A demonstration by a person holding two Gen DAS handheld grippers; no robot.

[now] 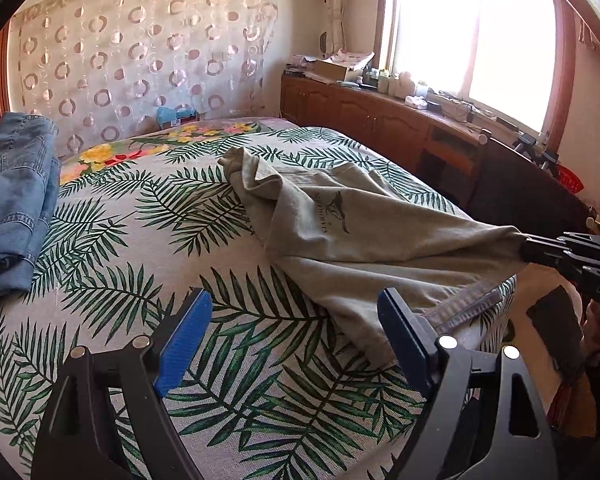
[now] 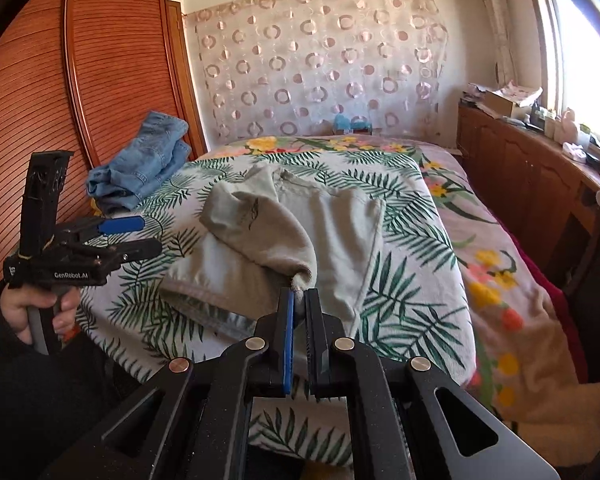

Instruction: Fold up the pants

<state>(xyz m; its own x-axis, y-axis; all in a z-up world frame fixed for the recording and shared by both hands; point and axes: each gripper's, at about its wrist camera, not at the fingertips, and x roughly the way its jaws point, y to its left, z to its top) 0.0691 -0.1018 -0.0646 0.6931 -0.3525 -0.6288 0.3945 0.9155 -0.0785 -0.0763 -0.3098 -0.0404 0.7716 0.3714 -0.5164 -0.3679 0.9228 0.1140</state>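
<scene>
Grey-green pants (image 1: 352, 224) lie crumpled on the leaf-print bedspread (image 1: 148, 216); they also show in the right wrist view (image 2: 300, 216). My right gripper (image 2: 299, 296) is shut on a bunched corner of the pants and lifts it off the bed; it shows at the right edge of the left wrist view (image 1: 526, 250). My left gripper (image 1: 296, 312) is open and empty, low over the bedspread just left of the pants' hem. It shows at the left of the right wrist view (image 2: 140, 236).
Folded blue jeans (image 1: 16, 200) lie at the bed's far left, also in the right wrist view (image 2: 144, 160). A wooden cabinet (image 1: 372, 120) with clutter runs along the window side. A wooden wardrobe (image 2: 80, 80) stands left of the bed.
</scene>
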